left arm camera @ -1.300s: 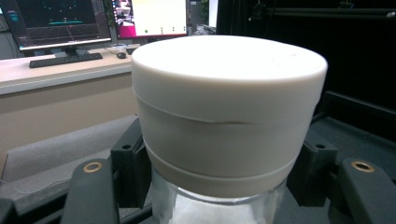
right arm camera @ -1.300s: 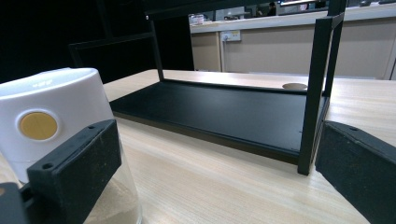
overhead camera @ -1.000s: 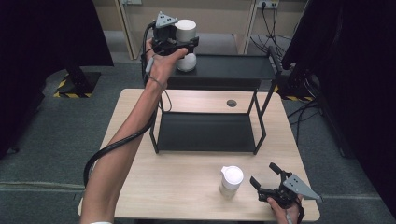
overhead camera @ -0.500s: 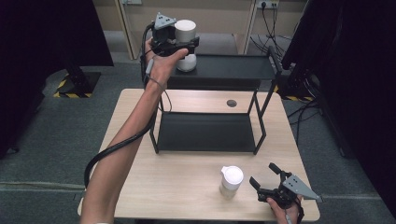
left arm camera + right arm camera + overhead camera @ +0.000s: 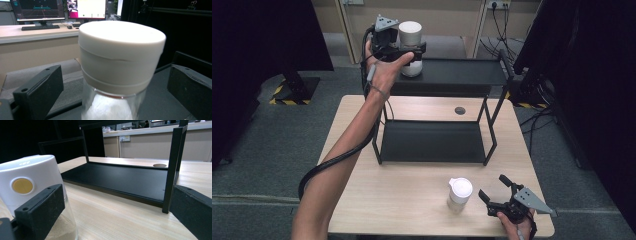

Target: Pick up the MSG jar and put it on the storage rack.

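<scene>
So the white-capped jar (image 5: 411,47) sits on the black rack's (image 5: 452,75) top shelf. Left gripper (image 5: 404,50) has just been opening, jaws loose either side of it. Right gripper (image 5: 501,192) rests spread open in front of the rack.

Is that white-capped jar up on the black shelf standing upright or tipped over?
Upright. The jar stands on the shelf's top tier, white cap on top, between the left gripper's open jaws, which have just been opening.

White-capped clear jar (image 5: 410,44); black shelf rack (image 5: 447,75); pale wood table (image 5: 412,200); second white-lidded jar (image 5: 459,194), yellow dot.
</scene>
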`<state>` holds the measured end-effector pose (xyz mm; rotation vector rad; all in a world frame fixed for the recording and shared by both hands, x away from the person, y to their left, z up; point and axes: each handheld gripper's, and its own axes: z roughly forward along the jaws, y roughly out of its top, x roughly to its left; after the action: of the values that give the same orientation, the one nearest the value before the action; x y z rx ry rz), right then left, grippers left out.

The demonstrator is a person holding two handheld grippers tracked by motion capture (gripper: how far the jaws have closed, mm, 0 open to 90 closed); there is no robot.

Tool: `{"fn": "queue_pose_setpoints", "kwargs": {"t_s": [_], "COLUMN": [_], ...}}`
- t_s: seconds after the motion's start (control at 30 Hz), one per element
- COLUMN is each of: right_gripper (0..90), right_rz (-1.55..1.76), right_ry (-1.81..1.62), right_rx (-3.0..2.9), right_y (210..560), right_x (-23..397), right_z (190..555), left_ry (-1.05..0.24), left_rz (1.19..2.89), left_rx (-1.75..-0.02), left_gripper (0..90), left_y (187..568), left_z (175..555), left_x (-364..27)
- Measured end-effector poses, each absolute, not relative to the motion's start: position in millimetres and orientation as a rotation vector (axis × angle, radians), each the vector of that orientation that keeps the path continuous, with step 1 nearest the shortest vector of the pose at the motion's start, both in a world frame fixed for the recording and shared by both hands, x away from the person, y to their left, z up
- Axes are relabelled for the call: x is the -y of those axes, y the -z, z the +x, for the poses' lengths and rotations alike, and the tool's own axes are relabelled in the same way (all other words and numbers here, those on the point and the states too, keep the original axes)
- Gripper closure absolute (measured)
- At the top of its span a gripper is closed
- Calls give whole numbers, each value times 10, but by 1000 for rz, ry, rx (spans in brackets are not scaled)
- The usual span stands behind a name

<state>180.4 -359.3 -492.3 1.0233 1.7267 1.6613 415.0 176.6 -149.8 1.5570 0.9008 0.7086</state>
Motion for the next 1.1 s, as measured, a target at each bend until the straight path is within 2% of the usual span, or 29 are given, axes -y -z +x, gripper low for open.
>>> {"fn": "queue_pose_setpoints", "kwargs": {"t_s": [1.1], "right_gripper": [5], "right_rz": [1027], "right_ry": [-1660], "right_rx": [-1726], "right_y": [4926], "right_x": [3587], "right_z": [1802], "left_ry": [-616], "left_rz": [1554], "left_rx": [-782], "left_gripper": [0], "left_y": [1831], "left_z": [3649], "left_x": [-1990]}}
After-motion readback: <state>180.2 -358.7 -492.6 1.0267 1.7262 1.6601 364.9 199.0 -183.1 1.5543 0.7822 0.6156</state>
